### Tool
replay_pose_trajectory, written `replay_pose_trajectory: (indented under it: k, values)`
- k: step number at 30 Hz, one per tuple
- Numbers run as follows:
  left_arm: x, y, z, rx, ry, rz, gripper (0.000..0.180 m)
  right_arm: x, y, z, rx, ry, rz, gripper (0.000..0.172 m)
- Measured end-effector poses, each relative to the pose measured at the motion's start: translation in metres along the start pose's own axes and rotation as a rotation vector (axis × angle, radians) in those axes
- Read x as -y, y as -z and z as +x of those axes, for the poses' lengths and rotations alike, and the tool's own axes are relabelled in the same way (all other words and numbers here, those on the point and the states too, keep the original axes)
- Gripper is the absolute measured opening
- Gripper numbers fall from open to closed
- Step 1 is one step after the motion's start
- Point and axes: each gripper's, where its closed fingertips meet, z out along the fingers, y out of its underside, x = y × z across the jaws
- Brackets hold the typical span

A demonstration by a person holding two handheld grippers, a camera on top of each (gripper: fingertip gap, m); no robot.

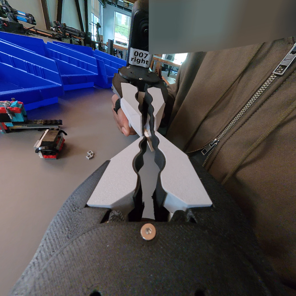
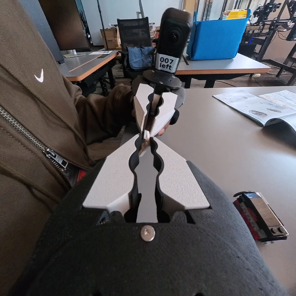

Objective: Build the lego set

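Observation:
My two grippers meet tip to tip above the grey table [image 1: 48, 192], close to a person's brown zip jacket [image 1: 232, 128]. A small pale flat brick piece [image 1: 150, 144] is pinched where the tips meet. My left gripper [image 1: 148, 139] is shut on it from below in the left wrist view. My right gripper [image 1: 146, 130] comes down from above and its tips close on the same piece. In the right wrist view the piece [image 2: 145, 144] sits between my right gripper's tips [image 2: 145, 141], with the left gripper [image 2: 146, 131] opposite. A hand holds each gripper.
Blue bins [image 1: 48, 72] stand at the back left. A colourful brick model [image 1: 11, 115], a black-and-red brick block [image 1: 49, 144] and a tiny grey piece [image 1: 90, 155] lie on the table. The block also shows in the right wrist view [image 2: 259, 217]. An open booklet [image 2: 259, 107] lies farther off. My left and right fingertips are right by each other.

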Motion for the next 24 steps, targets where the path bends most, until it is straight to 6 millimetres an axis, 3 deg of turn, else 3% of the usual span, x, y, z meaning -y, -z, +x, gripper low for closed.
replay_pose_trajectory:
  k: [10, 24]
  values:
    - [0.003, 0.004, -0.009, 0.072, -0.065, 0.01, 0.007, 0.002, 0.006, 0.012, 0.054, -0.257, 0.056, 0.013]
    - [0.005, 0.004, -0.01, 0.092, -0.101, 0.019, 0.007, 0.002, 0.003, 0.01, 0.051, -0.213, 0.057, 0.009]
